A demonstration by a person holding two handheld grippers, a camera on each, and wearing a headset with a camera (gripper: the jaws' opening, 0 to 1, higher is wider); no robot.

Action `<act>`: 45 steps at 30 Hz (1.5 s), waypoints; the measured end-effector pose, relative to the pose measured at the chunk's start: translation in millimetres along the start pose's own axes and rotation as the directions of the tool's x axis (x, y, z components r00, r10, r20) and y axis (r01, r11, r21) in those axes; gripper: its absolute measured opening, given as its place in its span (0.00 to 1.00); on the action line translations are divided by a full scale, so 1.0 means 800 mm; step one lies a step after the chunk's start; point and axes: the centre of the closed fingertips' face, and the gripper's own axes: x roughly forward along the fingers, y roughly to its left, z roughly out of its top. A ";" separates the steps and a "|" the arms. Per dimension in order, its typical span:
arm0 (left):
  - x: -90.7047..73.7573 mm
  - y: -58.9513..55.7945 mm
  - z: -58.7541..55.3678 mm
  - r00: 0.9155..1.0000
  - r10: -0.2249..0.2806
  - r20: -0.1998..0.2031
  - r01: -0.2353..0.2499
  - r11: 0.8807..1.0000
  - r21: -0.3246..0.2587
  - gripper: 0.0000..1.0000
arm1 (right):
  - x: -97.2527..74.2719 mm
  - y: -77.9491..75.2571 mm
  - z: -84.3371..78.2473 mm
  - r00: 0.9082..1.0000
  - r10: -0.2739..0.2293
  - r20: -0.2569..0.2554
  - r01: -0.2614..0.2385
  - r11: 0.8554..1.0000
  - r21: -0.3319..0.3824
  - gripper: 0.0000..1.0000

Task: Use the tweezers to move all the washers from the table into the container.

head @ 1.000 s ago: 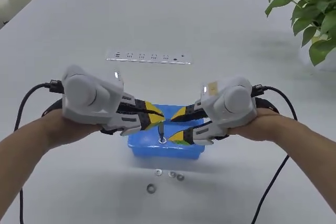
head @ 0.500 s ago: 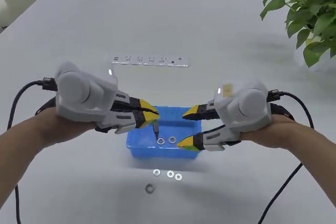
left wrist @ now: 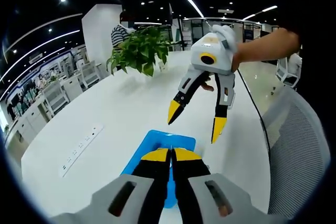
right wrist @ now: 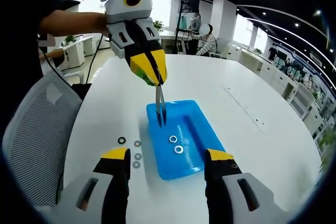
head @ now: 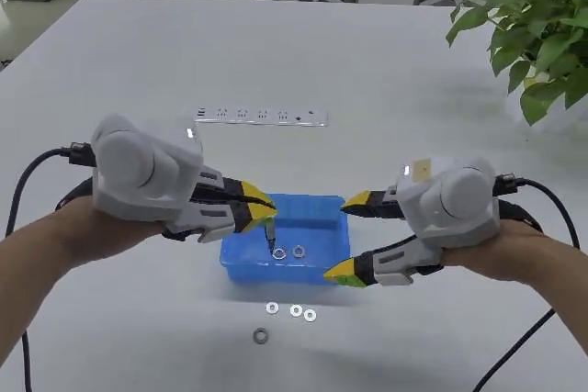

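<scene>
**A:** Farthest left, the left tool [head: 264, 211] is clamped tight on the tweezers [right wrist: 159, 103]. They point down into the blue container [head: 276, 271], with the tips just above its floor.

**B:** The tips look empty to me, so I'd take the next pick-up as the step in hand.

**A:** Agreed. I'd lift clear of the rim and come toward the four washers [head: 296, 310] on the bench [head: 129, 61], just in front of the container. Then pinch one by its edge, keeping the tips low and steady.

**B:** What's in the container?

**A:** Two washers [right wrist: 173, 139], side by side near the middle. On the right, the right tool [head: 342, 237] hangs with jaws spread wide by the container's right end, holding nothing.
</scene>
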 end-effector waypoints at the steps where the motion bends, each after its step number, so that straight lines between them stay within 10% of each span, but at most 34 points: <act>1: 0.000 -0.001 0.001 1.000 -0.001 0.001 0.001 1.000 -0.001 0.05 | -0.001 0.001 -0.001 1.000 -0.002 0.000 0.002 1.000 0.002 0.60; 31: 0.012 -0.043 0.028 0.997 -0.061 0.038 0.061 0.998 0.010 0.05 | -0.022 0.027 -0.025 0.998 -0.057 0.024 0.054 0.992 0.110 1.00; 45: 0.024 -0.062 0.023 0.995 -0.095 0.033 0.095 0.995 0.012 0.05 | -0.017 0.039 -0.030 0.999 -0.043 0.021 0.041 0.994 0.105 1.00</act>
